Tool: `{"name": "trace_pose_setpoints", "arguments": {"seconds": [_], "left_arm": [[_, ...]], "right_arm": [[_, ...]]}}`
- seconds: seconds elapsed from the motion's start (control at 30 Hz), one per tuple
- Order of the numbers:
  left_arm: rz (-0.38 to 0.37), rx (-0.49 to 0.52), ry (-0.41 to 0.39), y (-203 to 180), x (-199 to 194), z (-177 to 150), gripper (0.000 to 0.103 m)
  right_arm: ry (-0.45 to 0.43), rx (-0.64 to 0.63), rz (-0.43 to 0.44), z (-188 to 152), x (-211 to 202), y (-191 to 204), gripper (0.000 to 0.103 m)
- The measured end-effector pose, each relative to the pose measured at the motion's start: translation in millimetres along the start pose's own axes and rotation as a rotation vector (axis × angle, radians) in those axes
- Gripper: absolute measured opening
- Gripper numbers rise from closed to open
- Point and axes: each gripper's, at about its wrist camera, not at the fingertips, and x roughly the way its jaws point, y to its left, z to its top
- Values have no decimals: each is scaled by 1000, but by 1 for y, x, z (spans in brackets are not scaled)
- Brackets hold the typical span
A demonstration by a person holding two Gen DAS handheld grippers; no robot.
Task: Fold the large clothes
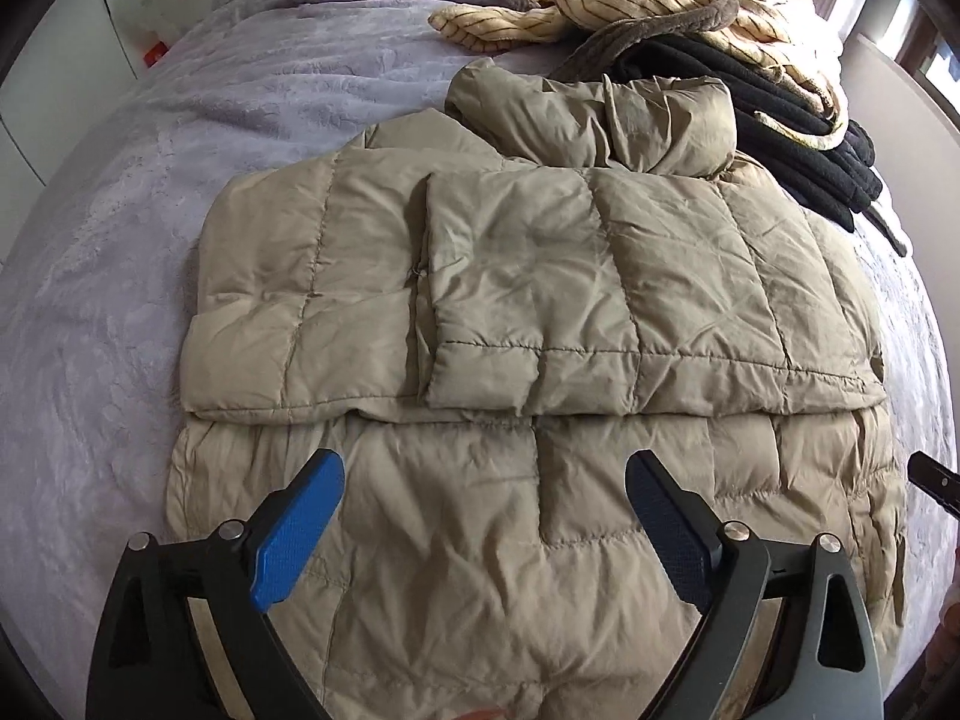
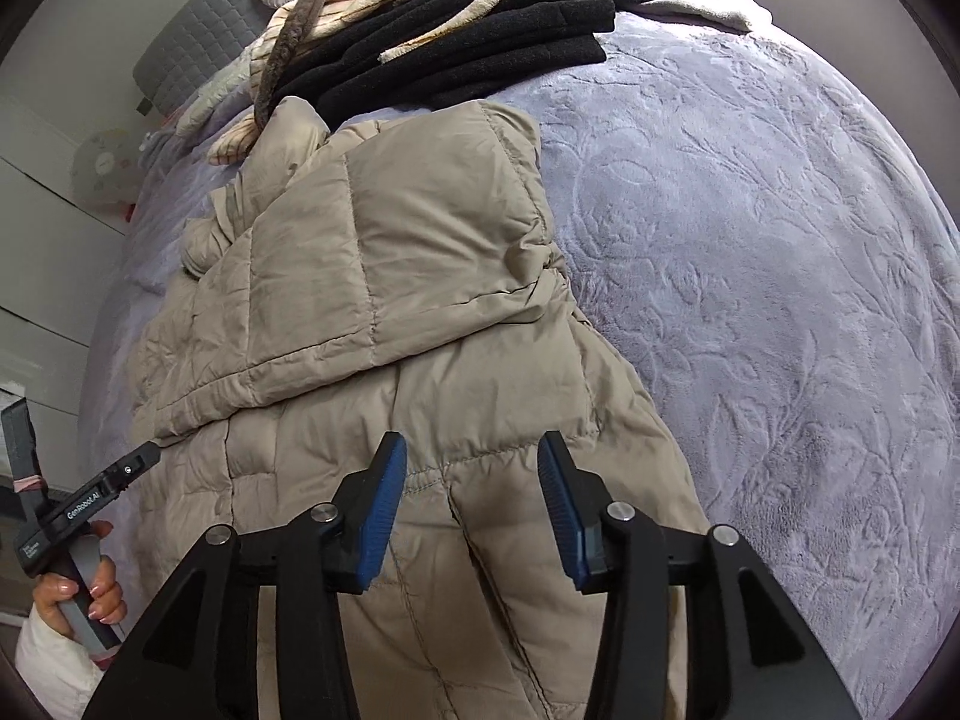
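A beige quilted down jacket (image 1: 528, 276) lies flat on the bed, both sleeves folded across its chest and the hood (image 1: 600, 120) at the far end. My left gripper (image 1: 486, 468) is open and empty, hovering over the jacket's lower half. In the right wrist view the same jacket (image 2: 384, 276) runs away from me. My right gripper (image 2: 474, 456) is open and empty above the jacket's lower right part near its side edge. The left gripper's finger also shows at the left of the right wrist view (image 2: 129, 468), over the jacket's left edge.
A lavender embossed bed cover (image 2: 750, 300) surrounds the jacket. A pile of black fleece (image 2: 498, 30) and cream striped clothes (image 1: 630, 6) lies beyond the hood. A grey headboard (image 2: 192, 42) and white wall stand at the far side.
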Motion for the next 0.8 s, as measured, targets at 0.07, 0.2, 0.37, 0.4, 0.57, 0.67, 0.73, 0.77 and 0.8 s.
{"name": "trace_pose_setpoints", "arguments": {"seconds": [0.07,0.2,0.37,0.4,0.57,0.67,0.73,0.77,0.8], "left_arm": [[16,0,-1,-3,-6,-6,103],[31,-5,0,-9,-14,-14,103],[63,2,14,-20,-21,-24,103],[66,1,16,-22,-22,-25,103],[90,-24,23,-25,-31,-33,103],[96,-48,41,-24,-37,-38,103],[80,-53,58,-24,-43,-44,103],[88,-58,59,-25,-47,-48,103],[92,-64,62,-25,-50,-51,103]], "right_arm": [[-13,-19,2,-1,-6,3,77],[-48,-57,-10,-4,-16,9,89],[-89,-75,-4,-11,-25,11,103],[-84,-73,-6,-12,-25,11,103],[-40,-35,23,-16,-31,5,103],[35,-6,60,-19,-32,2,103],[72,8,72,-24,-33,1,103],[84,12,70,-27,-34,0,103],[96,13,71,-29,-34,0,103]]}}
